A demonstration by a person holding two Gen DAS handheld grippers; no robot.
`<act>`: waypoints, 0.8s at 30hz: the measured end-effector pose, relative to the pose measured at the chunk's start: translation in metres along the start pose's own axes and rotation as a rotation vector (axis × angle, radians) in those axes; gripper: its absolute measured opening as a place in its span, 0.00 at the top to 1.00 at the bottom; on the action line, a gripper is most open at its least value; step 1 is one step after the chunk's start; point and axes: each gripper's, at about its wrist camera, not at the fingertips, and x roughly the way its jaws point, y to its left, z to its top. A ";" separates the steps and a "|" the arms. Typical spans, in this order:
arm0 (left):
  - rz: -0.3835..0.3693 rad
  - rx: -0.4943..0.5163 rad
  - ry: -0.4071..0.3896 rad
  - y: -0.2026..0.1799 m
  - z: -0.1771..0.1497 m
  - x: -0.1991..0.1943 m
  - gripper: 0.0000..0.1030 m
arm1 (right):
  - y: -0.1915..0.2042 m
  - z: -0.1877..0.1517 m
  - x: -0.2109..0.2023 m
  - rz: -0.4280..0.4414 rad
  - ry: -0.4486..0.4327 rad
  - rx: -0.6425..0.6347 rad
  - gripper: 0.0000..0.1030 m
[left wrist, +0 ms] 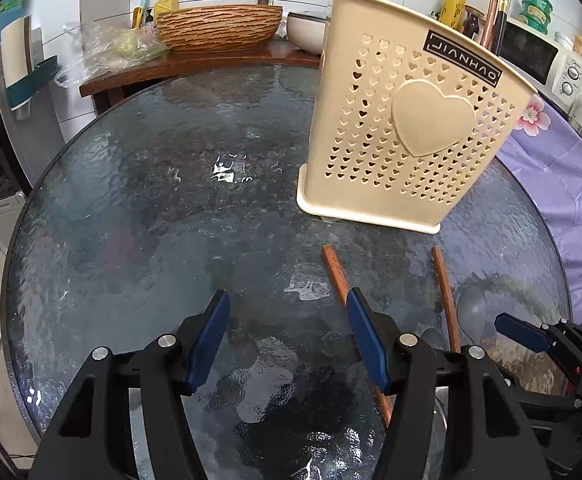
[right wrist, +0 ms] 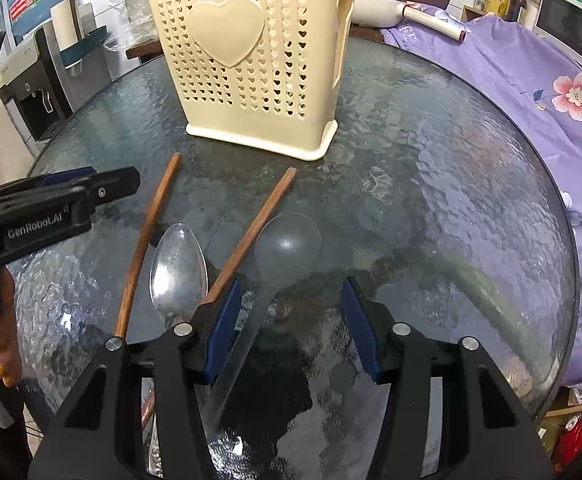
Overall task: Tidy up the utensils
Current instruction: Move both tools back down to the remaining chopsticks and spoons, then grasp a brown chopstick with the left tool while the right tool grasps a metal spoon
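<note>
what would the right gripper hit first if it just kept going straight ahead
Probably the clear plastic spoon: its handle runs between the open right gripper fingers and its bowl lies just ahead on the glass table. Beyond it stands the beige utensil holder. Height above the table is unclear.

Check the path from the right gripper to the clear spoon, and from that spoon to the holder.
Nothing visible blocks either. The right gripper is open with the clear spoon handle already between its fingers, and bare glass table lies between the spoon and the beige holder.
</note>
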 end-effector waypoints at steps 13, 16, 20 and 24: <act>-0.010 0.027 0.036 -0.011 0.010 0.015 0.49 | 0.001 0.010 0.006 0.004 -0.007 -0.010 0.63; -0.007 0.046 0.050 -0.018 0.011 0.020 0.53 | 0.001 0.011 0.006 0.006 -0.008 -0.016 0.65; 0.010 0.057 0.058 -0.022 0.014 0.025 0.62 | 0.001 0.010 0.006 0.009 -0.010 -0.020 0.65; 0.025 0.072 0.054 -0.026 0.015 0.026 0.72 | 0.000 0.009 0.006 0.010 -0.011 -0.025 0.65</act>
